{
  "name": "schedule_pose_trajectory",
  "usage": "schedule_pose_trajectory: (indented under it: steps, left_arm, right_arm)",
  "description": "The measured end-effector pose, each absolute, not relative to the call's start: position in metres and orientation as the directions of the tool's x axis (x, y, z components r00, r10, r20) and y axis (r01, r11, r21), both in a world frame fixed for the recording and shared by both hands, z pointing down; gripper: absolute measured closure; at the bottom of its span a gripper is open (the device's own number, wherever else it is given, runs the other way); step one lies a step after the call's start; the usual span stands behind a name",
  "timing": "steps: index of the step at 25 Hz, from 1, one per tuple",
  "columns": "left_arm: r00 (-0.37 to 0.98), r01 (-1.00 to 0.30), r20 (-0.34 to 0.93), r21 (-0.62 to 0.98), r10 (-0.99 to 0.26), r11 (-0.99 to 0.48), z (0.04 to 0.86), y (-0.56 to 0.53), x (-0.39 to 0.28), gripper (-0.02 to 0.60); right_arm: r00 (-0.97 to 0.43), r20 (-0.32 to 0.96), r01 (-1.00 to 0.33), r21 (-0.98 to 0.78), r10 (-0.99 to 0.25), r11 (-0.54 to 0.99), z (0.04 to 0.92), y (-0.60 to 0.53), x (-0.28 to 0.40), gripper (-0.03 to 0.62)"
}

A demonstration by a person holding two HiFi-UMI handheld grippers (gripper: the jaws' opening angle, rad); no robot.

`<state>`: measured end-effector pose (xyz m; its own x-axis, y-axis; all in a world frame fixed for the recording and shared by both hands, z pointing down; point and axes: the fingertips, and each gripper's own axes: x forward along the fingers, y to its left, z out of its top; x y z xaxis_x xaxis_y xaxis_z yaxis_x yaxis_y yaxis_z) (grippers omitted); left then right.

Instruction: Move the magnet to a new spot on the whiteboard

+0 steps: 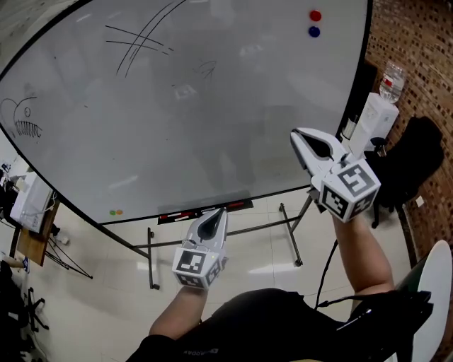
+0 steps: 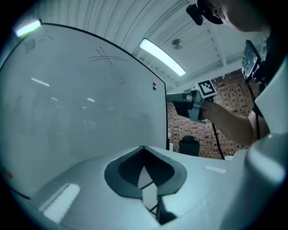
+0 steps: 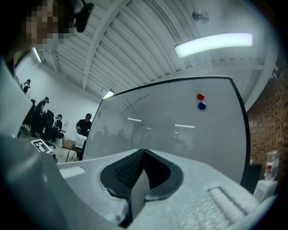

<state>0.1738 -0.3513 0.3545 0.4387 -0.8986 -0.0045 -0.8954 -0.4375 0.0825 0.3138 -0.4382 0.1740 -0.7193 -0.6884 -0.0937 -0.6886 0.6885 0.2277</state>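
Both tools clenched and empty, magnets up at one o'clock!

The whiteboard (image 1: pixel 212 106) filled the view. The right gripper (image 1: pixel 297 136) hung at four o'clock with its jaws pinched together on nothing, and the left gripper (image 1: pixel 220 213), low at six o'clock, was likewise closed. The red magnet (image 1: pixel 315 15) sat just above the blue magnet (image 1: pixel 314 31), well apart from both tools. The right tool likely needed to open, approach squarely, then pinch one magnet's rim.
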Motion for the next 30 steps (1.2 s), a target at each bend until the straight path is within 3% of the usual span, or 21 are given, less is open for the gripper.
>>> schedule_pose_trajectory:
  steps: [8, 14, 22, 30]
  left_arm:
    - [0.472, -0.876, 0.000, 0.112, -0.882, -0.469, 0.361, -0.319, 0.146, 0.566]
    - [0.470, -0.877, 0.013, 0.116, -0.882, -0.466, 0.371, -0.291, 0.145, 0.566]
    - [0.434, -0.895, 0.040, 0.132, -0.900, -0.426, 0.394, -0.237, 0.151, 0.566]
    - [0.410, -0.905, 0.046, 0.144, -0.911, -0.400, 0.388, -0.160, 0.190, 0.566]
  right_arm:
    - [-0.764, -0.017, -0.645, -0.031, -0.645, 0.764, 0.297, -0.341, 0.282, 0.591]
    - [-0.801, 0.036, -0.596, -0.131, -0.597, 0.792, 0.347, -0.280, 0.263, 0.591]
    - [-0.845, 0.045, -0.532, -0.156, -0.532, 0.832, 0.363, -0.208, 0.257, 0.591]
    - [-0.842, 0.053, -0.538, -0.173, -0.537, 0.825, 0.375, -0.142, 0.296, 0.591]
